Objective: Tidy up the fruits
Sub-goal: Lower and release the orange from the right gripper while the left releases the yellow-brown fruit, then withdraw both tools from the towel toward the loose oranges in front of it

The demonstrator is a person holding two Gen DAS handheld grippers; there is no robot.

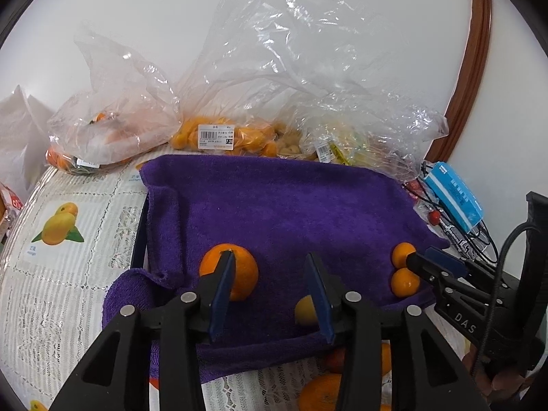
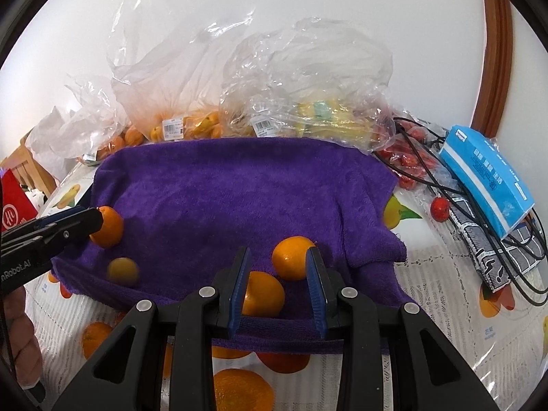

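1. Nearest the lens in the left wrist view, the left gripper (image 1: 270, 294) hangs over the near part of the purple towel (image 1: 281, 205), its jaws spread with nothing between them.
2. A large orange (image 1: 239, 274) lies on the towel just beside the left finger; a small yellowish fruit (image 1: 306, 310) sits just outside the right finger.
3. The right gripper (image 2: 278, 286) is over the towel's near right part, jaws apart; a small orange (image 2: 263, 294) lies between the pads, and I cannot tell whether they touch it. A second orange (image 2: 293, 257) lies just beyond it.
4. Behind the towel stand clear plastic bags (image 1: 219, 102): one holds small oranges (image 1: 185, 133) under a price label, another holds yellow fruit (image 2: 322, 116).
5. Right of the towel lie a blue packet (image 2: 486, 178), black cables (image 2: 445, 185) and small red fruits (image 2: 440, 208).
6. The towel lies on a lace-patterned tablecloth (image 1: 68, 274) printed with fruit, against a white wall (image 1: 171, 7).
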